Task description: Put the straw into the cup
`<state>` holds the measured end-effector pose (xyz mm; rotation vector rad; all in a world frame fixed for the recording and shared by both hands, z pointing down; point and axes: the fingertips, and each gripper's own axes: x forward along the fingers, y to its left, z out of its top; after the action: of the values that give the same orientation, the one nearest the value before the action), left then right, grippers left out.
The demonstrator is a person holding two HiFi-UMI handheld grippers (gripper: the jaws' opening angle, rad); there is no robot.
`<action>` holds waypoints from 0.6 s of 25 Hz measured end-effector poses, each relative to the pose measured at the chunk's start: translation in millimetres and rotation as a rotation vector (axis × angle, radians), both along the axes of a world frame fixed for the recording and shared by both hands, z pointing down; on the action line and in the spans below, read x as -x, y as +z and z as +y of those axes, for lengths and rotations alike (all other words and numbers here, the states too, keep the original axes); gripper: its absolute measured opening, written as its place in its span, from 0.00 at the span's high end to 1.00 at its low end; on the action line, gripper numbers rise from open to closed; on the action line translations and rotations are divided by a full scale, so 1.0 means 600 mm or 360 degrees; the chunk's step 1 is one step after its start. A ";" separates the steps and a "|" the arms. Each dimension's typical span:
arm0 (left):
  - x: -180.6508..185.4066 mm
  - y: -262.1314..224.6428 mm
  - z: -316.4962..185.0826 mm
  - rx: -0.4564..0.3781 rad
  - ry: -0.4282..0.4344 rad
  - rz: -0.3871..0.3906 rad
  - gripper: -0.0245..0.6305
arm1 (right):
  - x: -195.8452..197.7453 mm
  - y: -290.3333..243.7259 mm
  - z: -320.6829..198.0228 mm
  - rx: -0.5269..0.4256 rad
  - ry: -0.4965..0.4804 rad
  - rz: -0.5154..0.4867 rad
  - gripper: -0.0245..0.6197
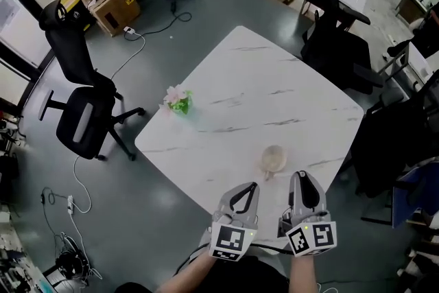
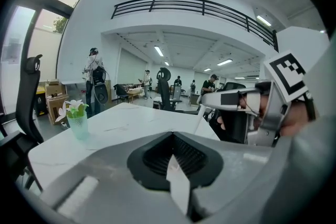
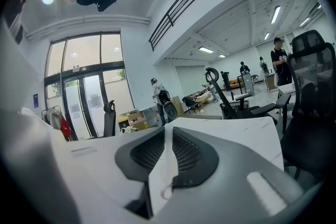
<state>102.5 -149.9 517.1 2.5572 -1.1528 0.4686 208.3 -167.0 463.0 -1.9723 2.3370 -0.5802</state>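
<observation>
The straw (image 3: 160,168), a thin white strip, is pinched between the pads of my right claw (image 1: 300,180), whose jaws stand narrow around it. Seen from my left gripper view, its free end slants down off that claw's tip toward the table. My left claw (image 1: 248,190) is closed on a white paper strip (image 2: 177,183); whether that is wrapper I cannot tell. Both claws hang side by side at the near corner of the white marble table (image 1: 274,86). The cup (image 1: 273,158) stands upright on it, just beyond and between them. A green vase of flowers (image 1: 180,102) sits well apart to the left.
</observation>
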 end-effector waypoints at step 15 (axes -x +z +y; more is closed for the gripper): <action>0.001 0.041 -0.051 0.0097 -0.0092 -0.0063 0.96 | -0.004 0.080 -0.088 0.0125 -0.0113 0.0015 0.89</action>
<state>102.0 -180.7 542.0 2.4659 -1.2040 0.5346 210.8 -220.0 510.7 -1.9335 2.4349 -0.6786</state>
